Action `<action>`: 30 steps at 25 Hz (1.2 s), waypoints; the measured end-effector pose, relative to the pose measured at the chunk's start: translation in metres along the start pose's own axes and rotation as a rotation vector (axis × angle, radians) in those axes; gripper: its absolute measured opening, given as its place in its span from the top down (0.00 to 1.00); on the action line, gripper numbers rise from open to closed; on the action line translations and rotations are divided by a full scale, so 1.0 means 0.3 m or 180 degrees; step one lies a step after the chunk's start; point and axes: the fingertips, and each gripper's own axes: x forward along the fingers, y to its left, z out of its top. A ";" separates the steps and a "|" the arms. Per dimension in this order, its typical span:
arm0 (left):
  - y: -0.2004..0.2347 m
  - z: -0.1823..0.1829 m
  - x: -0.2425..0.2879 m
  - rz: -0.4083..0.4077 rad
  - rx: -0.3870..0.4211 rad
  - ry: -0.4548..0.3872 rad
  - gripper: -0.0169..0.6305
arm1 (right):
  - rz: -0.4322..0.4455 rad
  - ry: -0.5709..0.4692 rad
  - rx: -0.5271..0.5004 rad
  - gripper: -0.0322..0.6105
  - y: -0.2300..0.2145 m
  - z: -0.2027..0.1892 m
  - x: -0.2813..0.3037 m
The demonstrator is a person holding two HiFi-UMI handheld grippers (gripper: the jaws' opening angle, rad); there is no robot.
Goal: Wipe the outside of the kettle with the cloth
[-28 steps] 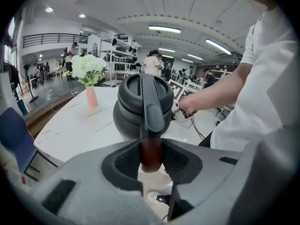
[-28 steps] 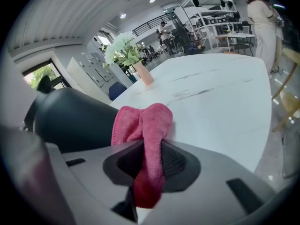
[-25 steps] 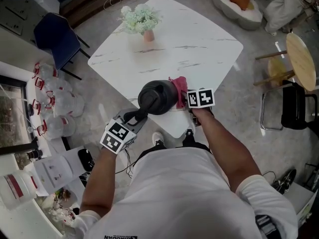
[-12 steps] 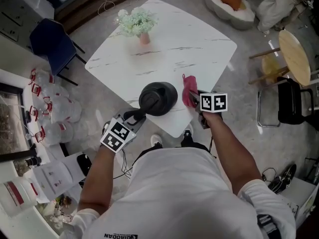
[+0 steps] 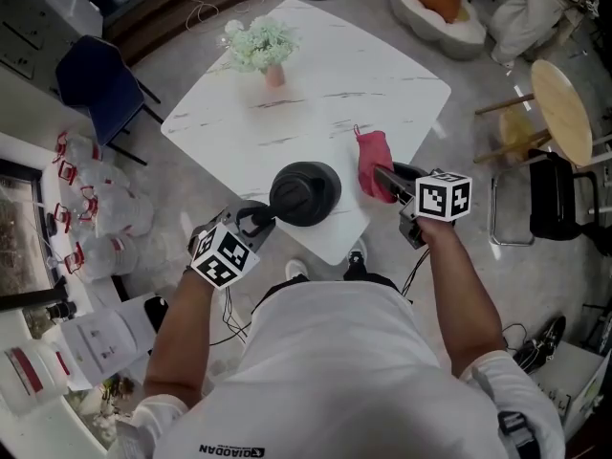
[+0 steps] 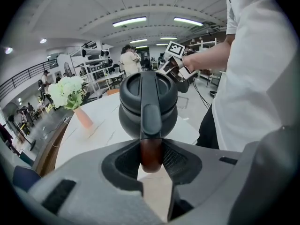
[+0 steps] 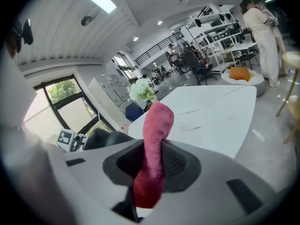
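The black kettle (image 5: 305,193) stands near the front edge of the white marble table (image 5: 316,94). My left gripper (image 5: 256,223) is shut on the kettle's handle (image 6: 151,146), whose brown end sits between the pads; the kettle body (image 6: 148,108) fills the left gripper view. My right gripper (image 5: 390,182) is shut on a pink cloth (image 5: 374,163), held in the air to the right of the kettle and apart from it. In the right gripper view the cloth (image 7: 152,153) sticks up through the jaws, and the kettle (image 7: 105,138) lies low at the left.
A pink vase of pale flowers (image 5: 262,46) stands at the far side of the table. A blue chair (image 5: 100,84) is at the left, a round wooden stool (image 5: 565,113) and a black chair (image 5: 564,199) at the right. Plastic jugs (image 5: 105,208) crowd the floor at left.
My right gripper has lifted the pink cloth away from the kettle's side, up and to the right. The left gripper stayed on the handle and rolled somewhat.
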 end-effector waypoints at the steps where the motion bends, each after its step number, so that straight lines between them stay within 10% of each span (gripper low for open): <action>1: 0.000 0.003 0.002 0.0006 0.0080 0.0008 0.79 | 0.0102 -0.0004 -0.0023 0.80 0.025 0.016 -0.005; 18: 0.004 0.051 0.016 0.0128 0.1381 0.0168 0.79 | 0.2512 0.0664 -0.0235 0.80 0.522 0.103 -0.074; 30: 0.025 0.079 0.037 0.0278 0.1804 0.0346 0.80 | 0.1482 0.1154 -0.0863 0.80 0.328 -0.042 0.153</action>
